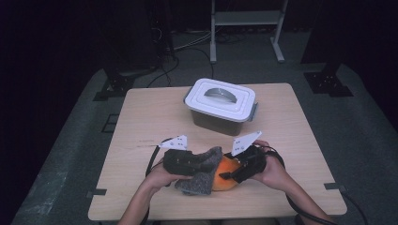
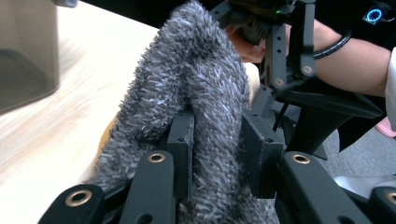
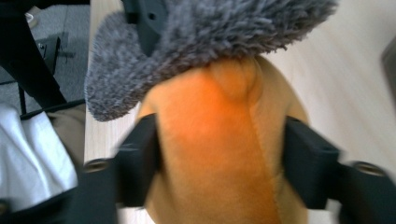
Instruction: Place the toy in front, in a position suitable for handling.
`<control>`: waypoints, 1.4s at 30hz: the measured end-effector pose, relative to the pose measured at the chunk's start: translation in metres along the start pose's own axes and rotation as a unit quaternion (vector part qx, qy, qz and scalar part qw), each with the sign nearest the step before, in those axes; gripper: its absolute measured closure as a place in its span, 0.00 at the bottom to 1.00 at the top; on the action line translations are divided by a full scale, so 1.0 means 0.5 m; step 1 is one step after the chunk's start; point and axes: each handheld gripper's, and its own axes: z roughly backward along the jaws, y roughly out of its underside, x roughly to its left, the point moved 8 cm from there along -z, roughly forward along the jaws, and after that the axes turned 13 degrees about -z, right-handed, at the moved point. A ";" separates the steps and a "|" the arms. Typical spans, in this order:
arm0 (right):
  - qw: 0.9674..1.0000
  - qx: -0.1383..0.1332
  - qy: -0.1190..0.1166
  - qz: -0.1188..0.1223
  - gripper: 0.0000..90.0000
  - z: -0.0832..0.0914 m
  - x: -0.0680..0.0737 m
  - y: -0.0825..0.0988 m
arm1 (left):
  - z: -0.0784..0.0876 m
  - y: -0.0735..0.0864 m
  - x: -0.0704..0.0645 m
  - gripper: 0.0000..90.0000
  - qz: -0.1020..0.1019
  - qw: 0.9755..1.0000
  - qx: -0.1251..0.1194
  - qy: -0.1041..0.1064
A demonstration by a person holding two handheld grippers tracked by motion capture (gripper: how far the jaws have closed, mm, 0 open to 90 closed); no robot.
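Grey fuzzy cloth (image 1: 202, 169) lies at the near edge of the desk (image 1: 141, 122), draped over an orange plush toy (image 1: 226, 174), between the person's two hands. At left, the left claw (image 1: 187, 161) is pressed together on a thick fold of the cloth, whose pile bulges between the pads (image 2: 183, 140). At centre, the toy sits partly under the cloth. At right, the right claw (image 1: 234, 171) straddles the toy's orange body (image 3: 219, 154); its jaws flank both sides, and whether the pads press or merely touch cannot be told. Behind, a lidded white-topped bin (image 1: 220, 105) stands well apart. Both things appear light, soft and compressible, not fragile; the pile may slip, so a deep pinch on a bunched fold seems best.
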 end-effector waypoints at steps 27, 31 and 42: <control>0.998 -0.028 -0.053 -0.001 0.45 -0.012 0.004 0.009 | 0.047 -0.005 -0.004 0.75 -0.026 0.999 0.020 0.000; 0.998 -0.030 -0.044 0.027 0.45 -0.023 0.032 -0.009 | 0.037 -0.039 -0.032 0.74 -0.055 0.998 0.014 0.013; 0.998 -0.035 -0.053 0.007 0.41 -0.019 0.014 0.005 | 0.046 0.006 0.001 0.74 -0.030 0.999 0.040 -0.012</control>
